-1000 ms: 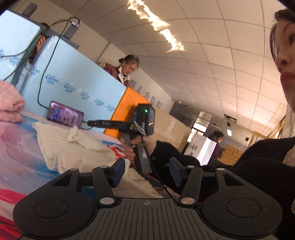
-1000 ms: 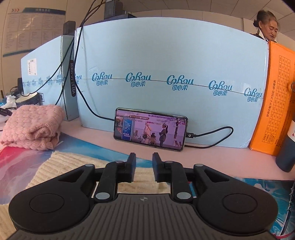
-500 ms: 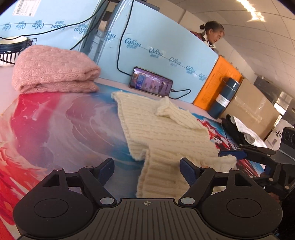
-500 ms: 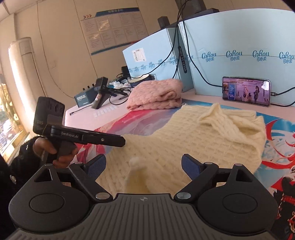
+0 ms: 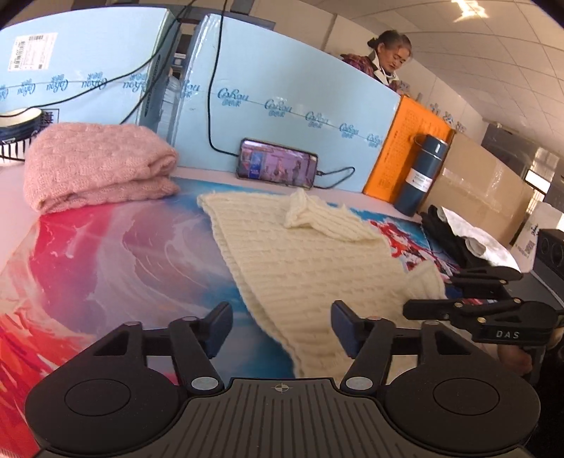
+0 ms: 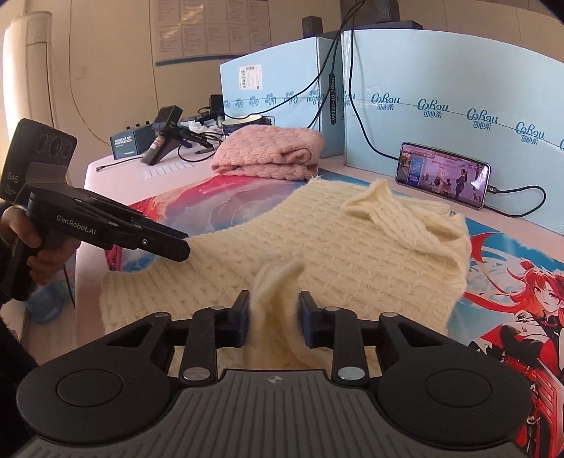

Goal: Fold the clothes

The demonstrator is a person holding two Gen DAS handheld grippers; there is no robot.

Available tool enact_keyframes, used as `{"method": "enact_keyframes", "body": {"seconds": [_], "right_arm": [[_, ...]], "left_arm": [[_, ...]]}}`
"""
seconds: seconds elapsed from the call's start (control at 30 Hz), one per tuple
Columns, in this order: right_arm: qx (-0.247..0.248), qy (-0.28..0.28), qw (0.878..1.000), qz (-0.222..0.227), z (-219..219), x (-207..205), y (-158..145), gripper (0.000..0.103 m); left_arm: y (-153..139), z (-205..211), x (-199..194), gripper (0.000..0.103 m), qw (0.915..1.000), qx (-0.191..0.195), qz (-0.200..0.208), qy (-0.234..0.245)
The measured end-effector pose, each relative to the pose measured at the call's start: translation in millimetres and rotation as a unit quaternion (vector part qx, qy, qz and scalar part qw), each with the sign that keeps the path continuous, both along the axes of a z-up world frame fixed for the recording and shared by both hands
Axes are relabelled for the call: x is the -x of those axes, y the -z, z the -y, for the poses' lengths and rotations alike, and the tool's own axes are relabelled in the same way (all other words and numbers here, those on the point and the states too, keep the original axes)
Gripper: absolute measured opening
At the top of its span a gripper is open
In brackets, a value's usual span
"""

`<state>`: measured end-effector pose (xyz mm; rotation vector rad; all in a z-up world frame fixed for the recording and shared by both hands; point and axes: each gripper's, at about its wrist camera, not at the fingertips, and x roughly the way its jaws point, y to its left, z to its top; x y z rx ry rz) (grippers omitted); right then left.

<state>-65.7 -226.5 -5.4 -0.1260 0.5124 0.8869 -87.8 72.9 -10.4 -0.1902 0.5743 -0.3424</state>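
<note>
Lying spread on the printed mat (image 6: 225,197), the cream sweater (image 6: 317,246) has a bunched fold between the closing jaws of the right gripper (image 6: 273,319), pads pressing it. The left gripper (image 5: 282,327) is opening wide over the sweater's near edge, gripping nothing. A folded pink sweater (image 5: 95,165) sits behind.

Pretty bright, warm daylight from the left plus a ceiling light (image 5: 472,8). Heavy fisheye bending, dark vignette corners, glare on the phone (image 6: 442,175), otherwise sharp.
</note>
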Motion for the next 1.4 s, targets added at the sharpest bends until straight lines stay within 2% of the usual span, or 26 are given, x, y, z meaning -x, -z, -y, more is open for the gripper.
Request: {"method": "enact_keyframes", "body": {"seconds": [0.1, 0.17, 0.2, 0.3, 0.37, 0.43, 0.47, 0.5, 0.57, 0.6, 0.63, 0.73, 0.8, 0.87, 0.9, 0.93, 1.03, 1.07, 1.1, 1.13, 1.2, 1.3, 1.4], "right_arm": [[-0.073, 0.046, 0.996, 0.012, 22, -3, -9, 0.017], [-0.135, 0.094, 0.986, 0.02, 41, -7, -14, 0.017], [-0.167, 0.129, 0.977, 0.024, 54, -8, -16, 0.017], [-0.221, 0.228, 0.948, 0.023, 88, -9, -17, 0.017], [-0.233, 0.287, 0.929, 0.014, 107, -9, -15, 0.017], [-0.237, 0.331, 0.913, 0.005, 122, -8, -11, 0.017], [-0.234, 0.346, 0.909, -0.002, 127, -9, -8, 0.018], [-0.229, 0.361, 0.904, -0.009, 131, -10, -5, 0.02], [-0.222, 0.383, 0.896, -0.027, 136, -15, 0, 0.026], [-0.218, 0.39, 0.894, -0.035, 136, -18, 2, 0.034], [-0.214, 0.397, 0.892, -0.041, 137, -20, 4, 0.037], [-0.202, 0.406, 0.89, -0.045, 136, -20, 7, 0.048], [-0.194, 0.412, 0.89, -0.04, 135, -20, 6, 0.068], [-0.188, 0.414, 0.89, -0.035, 136, -20, 4, 0.073], [-0.182, 0.416, 0.89, -0.032, 136, -21, 2, 0.076], [-0.173, 0.419, 0.891, -0.028, 135, -22, 1, 0.078], [-0.118, 0.448, 0.886, -0.009, 130, -26, -7, 0.081], [-0.09, 0.454, 0.886, 0.001, 127, -28, -10, 0.082], [-0.069, 0.458, 0.886, 0.016, 123, -27, -14, 0.083], [-0.06, 0.459, 0.886, 0.031, 120, -27, -18, 0.084], [-0.06, 0.435, 0.897, 0.047, 112, -29, -25, 0.087], [-0.045, 0.357, 0.932, 0.044, 77, -52, -31, 0.088], [-0.012, 0.292, 0.956, 0.04, 30, -79, -31, 0.088]], "left_arm": [[-6, -5, -41, 0.073, 0.9988, -0.001, 0.004, -0.048], [-3, -8, -79, 0.073, 0.9973, 0.015, -0.018, -0.07], [0, -7, -95, 0.072, 0.9966, 0.017, -0.028, -0.076], [9, 2, -146, 0.072, 0.9949, -0.002, -0.057, -0.083], [17, 9, -169, 0.07, 0.9933, -0.013, -0.072, -0.089], [21, 20, -175, 0.067, 0.9924, -0.029, -0.061, -0.103], [23, 27, -175, 0.048, 0.9922, -0.04, -0.054, -0.105], [24, 34, -173, 0.036, 0.9932, -0.052, -0.045, -0.094], [26, 47, -170, 0.018, 0.9941, -0.077, -0.028, -0.072], [26, 51, -169, 0.015, 0.9941, -0.086, -0.021, -0.063], [26, 49, -170, 0.015, 0.9943, -0.087, -0.018, -0.059], [24, 36, -176, 0.014, 0.9942, -0.081, -0.018, -0.068], [24, 26, -180, 0.014, 0.9921, -0.085, -0.015, -0.092], [24, 16, -183, 0.014, 0.9894, -0.088, -0.015, -0.114], [25, 12, -183, 0.02, 0.9895, -0.081, -0.022, -0.118], [24, 10, -182, 0.02, 0.9898, -0.075, -0.026, -0.119], [21, 6, -172, 0.046, 0.9895, -0.074, -0.026, -0.121], [19, 4, -167, 0.06, 0.9898, -0.067, -0.021, -0.124], [17, 2, -163, 0.067, 0.9901, -0.061, -0.017, -0.125], [14, 2, -160, 0.069, 0.9909, -0.055, -0.014, -0.123], [10, 3, -155, 0.075, 0.9924, -0.049, -0.005, -0.113], [9, 8, -152, 0.075, 0.9943, -0.053, -0.001, -0.092], [11, 12, -151, 0.075, 0.9951, -0.061, -0.001, -0.077]]}}
